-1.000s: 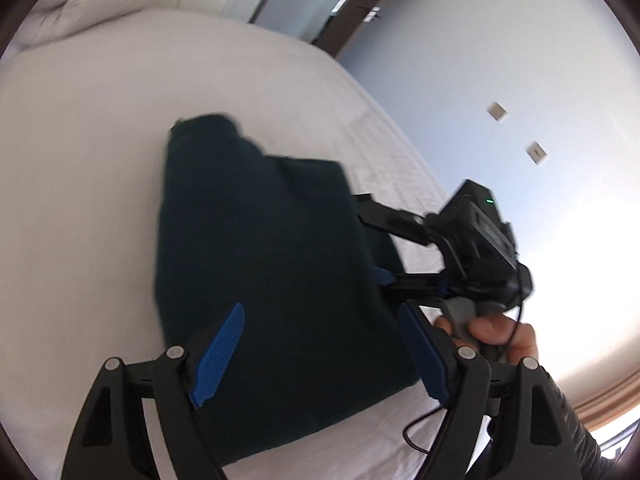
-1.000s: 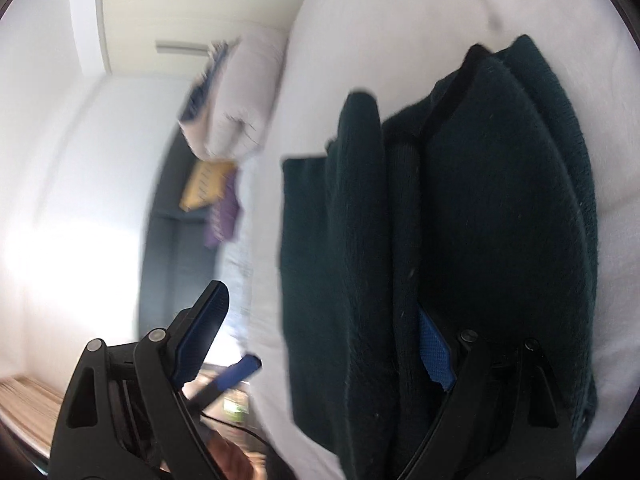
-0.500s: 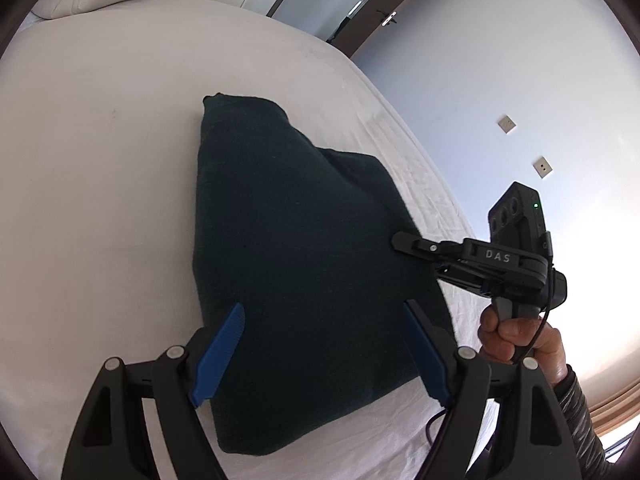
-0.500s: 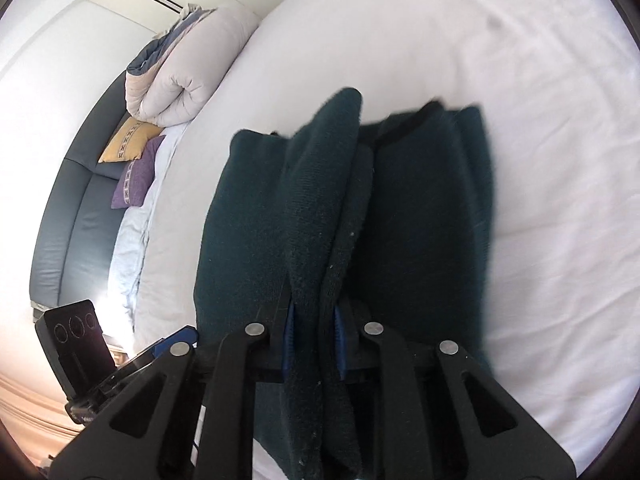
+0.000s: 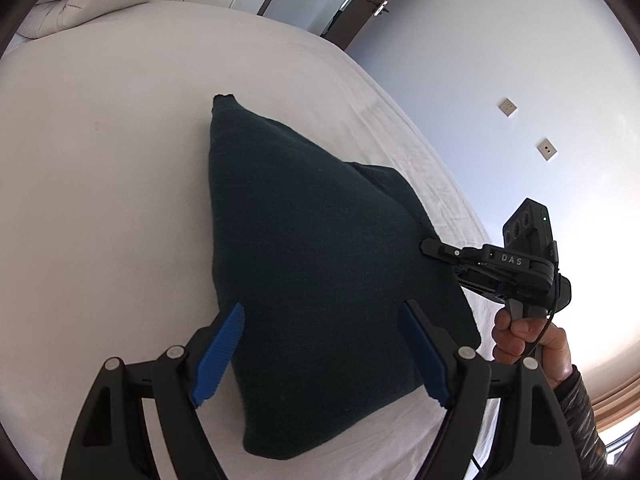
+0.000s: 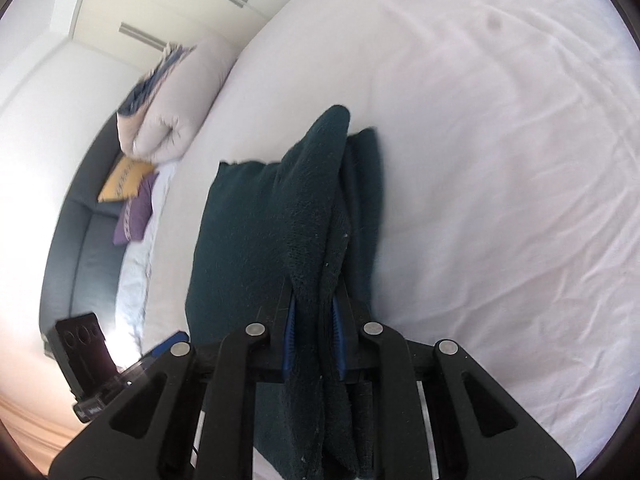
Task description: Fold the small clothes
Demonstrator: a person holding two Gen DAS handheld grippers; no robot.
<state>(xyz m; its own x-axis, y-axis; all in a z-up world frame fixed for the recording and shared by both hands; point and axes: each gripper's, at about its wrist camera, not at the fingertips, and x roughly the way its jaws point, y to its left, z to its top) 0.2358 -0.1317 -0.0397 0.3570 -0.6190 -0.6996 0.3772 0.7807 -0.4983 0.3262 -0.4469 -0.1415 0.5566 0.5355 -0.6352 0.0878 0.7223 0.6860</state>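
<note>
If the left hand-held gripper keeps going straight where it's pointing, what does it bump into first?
Probably the dark green garment. The left hand-held gripper is open, its fingers spread on either side of the cloth lying on the white bed. Depth is unclear, so how soon is hard to say.

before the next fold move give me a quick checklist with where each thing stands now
1. Right gripper clamped on the dark green garment: ok, the fingers pinch a bunched edge.
2. Left gripper free: ok, its fingers are spread wide above the cloth, holding nothing.
3. Garment lies flat on the bed: not ok, the pinched edge stands up as a ridge.
4. Every layer caught in the clamp: cannot tell, the folds hide one another.
5. Bare sheet beside the garment to lay the fold onto: ok.
6. Grippers apart from each other: ok, the right one is at the cloth's far side edge.
</note>
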